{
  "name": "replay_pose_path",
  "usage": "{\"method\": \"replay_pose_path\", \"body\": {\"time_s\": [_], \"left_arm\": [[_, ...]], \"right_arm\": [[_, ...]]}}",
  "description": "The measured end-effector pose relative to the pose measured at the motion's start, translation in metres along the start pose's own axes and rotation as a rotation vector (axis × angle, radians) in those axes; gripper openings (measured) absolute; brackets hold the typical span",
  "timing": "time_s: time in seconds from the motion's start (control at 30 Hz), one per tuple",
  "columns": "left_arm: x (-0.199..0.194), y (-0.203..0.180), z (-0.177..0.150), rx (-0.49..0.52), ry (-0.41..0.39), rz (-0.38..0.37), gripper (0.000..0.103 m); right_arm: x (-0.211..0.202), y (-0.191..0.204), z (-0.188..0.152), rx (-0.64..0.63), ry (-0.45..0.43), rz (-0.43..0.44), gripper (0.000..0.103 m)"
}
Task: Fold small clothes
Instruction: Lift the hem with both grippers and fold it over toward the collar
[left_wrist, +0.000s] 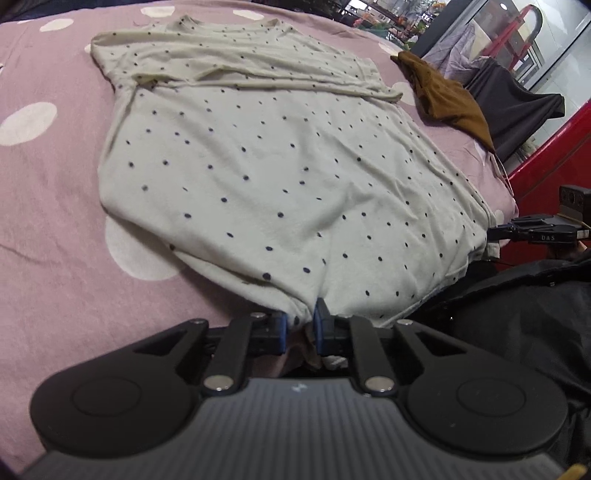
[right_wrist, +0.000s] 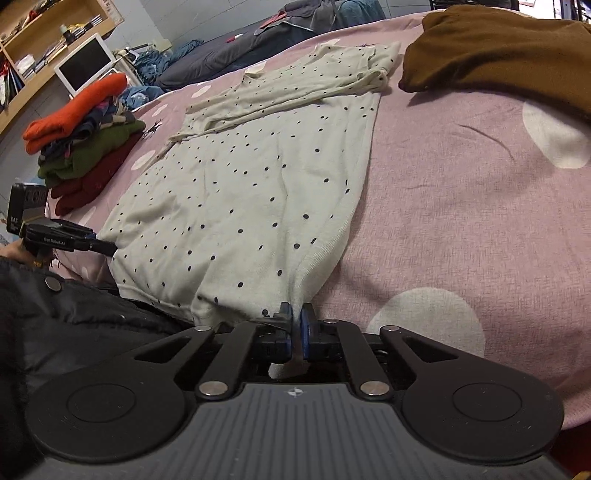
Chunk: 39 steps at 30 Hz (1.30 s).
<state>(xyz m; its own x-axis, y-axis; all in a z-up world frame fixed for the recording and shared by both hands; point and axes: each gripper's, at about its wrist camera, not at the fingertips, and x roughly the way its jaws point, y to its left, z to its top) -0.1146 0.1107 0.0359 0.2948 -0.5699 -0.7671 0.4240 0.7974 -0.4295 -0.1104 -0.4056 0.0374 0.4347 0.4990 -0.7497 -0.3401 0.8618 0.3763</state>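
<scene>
The cream knitted top with small dark dots (left_wrist: 280, 177) lies flat on the pink bed sheet with large white spots (left_wrist: 55, 206), filling the middle of both wrist views. Its long axis runs from the hem at the bottom of each frame up to the neckline near the top, with the sleeves already laid across the chest.

The left gripper (left_wrist: 301, 326) sits at bottom centre of its view, fingers clamped on one hem corner. The right gripper (right_wrist: 296, 326) does the same at the other corner, fingers nearly together with the fabric bunched between them. The whole garment stretches away from both pairs of fingers, so the likely next fold carries the hem up toward the collar, both hands equally near.

Count:
- one dotted top
- two grippers
- one brown garment (right_wrist: 498, 48) at upper right
- one stack of folded clothes topped in orange (right_wrist: 81, 140) at the left
</scene>
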Motion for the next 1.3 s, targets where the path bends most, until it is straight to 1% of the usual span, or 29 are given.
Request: {"method": "replay_pose_path", "body": {"time_s": [0.13, 0.27, 0.33, 0.43, 0.47, 0.5, 0.53, 0.57, 0.6, 0.63, 0.67, 0.73, 0.8, 0.83, 0.87, 0.9, 0.93, 1.03, 1.07, 1.1, 1.13, 1.23, 1.3], "left_arm": [[-0.018, 0.021, -0.002, -0.068, -0.047, 0.019, 0.013], [-0.026, 0.034, -0.008, -0.091, -0.03, 0.052, 0.01], [-0.029, 0.039, -0.01, -0.109, -0.038, 0.063, 0.01], [-0.03, 0.047, -0.013, -0.159, -0.055, 0.044, 0.01], [-0.028, 0.046, -0.012, -0.159, -0.045, 0.037, 0.01], [-0.025, 0.042, -0.012, -0.141, -0.027, 0.038, 0.013], [-0.022, 0.037, -0.011, -0.124, -0.018, 0.045, 0.019], [-0.019, 0.035, -0.01, -0.115, -0.016, 0.047, 0.029], [-0.017, 0.032, -0.009, -0.111, -0.02, 0.043, 0.033], [-0.015, 0.031, -0.009, -0.116, -0.032, 0.034, 0.039], [-0.015, 0.031, -0.009, -0.121, -0.044, 0.026, 0.042], [-0.012, 0.029, -0.008, -0.118, -0.061, 0.022, 0.042], [-0.009, 0.026, -0.008, -0.102, -0.073, 0.033, 0.037], [-0.008, 0.024, -0.007, -0.101, -0.081, 0.038, 0.03], [-0.006, 0.024, -0.007, -0.104, -0.082, 0.03, 0.018], [-0.004, 0.024, -0.006, -0.112, -0.072, 0.011, 0.012], [-0.002, 0.023, -0.007, -0.117, -0.062, -0.01, 0.008], [0.0, 0.018, -0.01, -0.092, -0.045, -0.041, 0.007], [0.0, 0.018, -0.011, -0.093, -0.042, -0.045, 0.007], [-0.002, 0.02, -0.012, -0.098, -0.045, -0.052, 0.007], [-0.006, 0.022, -0.013, -0.105, -0.051, -0.059, 0.006], [-0.023, 0.033, -0.015, -0.134, -0.106, -0.071, 0.006], [-0.036, 0.042, -0.014, -0.172, -0.161, -0.065, 0.006]], "right_arm": [[-0.004, -0.006, 0.003, -0.007, -0.006, -0.025, 0.007], [-0.006, -0.017, 0.004, 0.01, 0.002, -0.045, 0.005], [-0.007, -0.017, 0.004, 0.003, 0.002, -0.053, 0.005], [-0.006, -0.017, 0.004, 0.005, 0.004, -0.053, 0.005], [-0.005, -0.017, 0.004, 0.008, 0.004, -0.053, 0.005], [-0.005, -0.017, 0.004, 0.014, 0.0, -0.053, 0.006], [-0.004, -0.018, 0.004, 0.027, 0.001, -0.046, 0.006], [-0.003, -0.018, 0.005, 0.032, 0.012, -0.031, 0.007], [-0.002, -0.018, 0.005, 0.027, 0.022, -0.021, 0.007], [-0.002, -0.017, 0.005, 0.022, 0.017, -0.023, 0.011], [-0.002, -0.017, 0.005, 0.029, 0.015, -0.019, 0.015], [-0.002, -0.019, 0.004, 0.039, 0.012, -0.01, 0.015], [-0.002, -0.02, 0.004, 0.047, 0.01, -0.008, 0.015], [-0.001, -0.019, 0.004, 0.044, 0.009, -0.009, 0.015], [-0.001, -0.018, 0.004, 0.04, 0.009, -0.011, 0.016], [0.0, -0.017, 0.005, 0.037, 0.009, -0.01, 0.016], [0.0, -0.017, 0.006, 0.036, 0.01, -0.009, 0.017], [0.001, -0.016, 0.006, 0.033, 0.013, -0.005, 0.019], [0.001, -0.017, 0.007, 0.035, 0.015, -0.002, 0.017], [0.001, -0.017, 0.007, 0.035, 0.019, 0.001, 0.014], [0.001, -0.016, 0.007, 0.029, 0.023, 0.0, 0.008], [0.001, -0.016, 0.006, 0.023, 0.044, 0.017, 0.006], [-0.002, -0.015, 0.008, 0.026, 0.032, 0.03, 0.006]]}}
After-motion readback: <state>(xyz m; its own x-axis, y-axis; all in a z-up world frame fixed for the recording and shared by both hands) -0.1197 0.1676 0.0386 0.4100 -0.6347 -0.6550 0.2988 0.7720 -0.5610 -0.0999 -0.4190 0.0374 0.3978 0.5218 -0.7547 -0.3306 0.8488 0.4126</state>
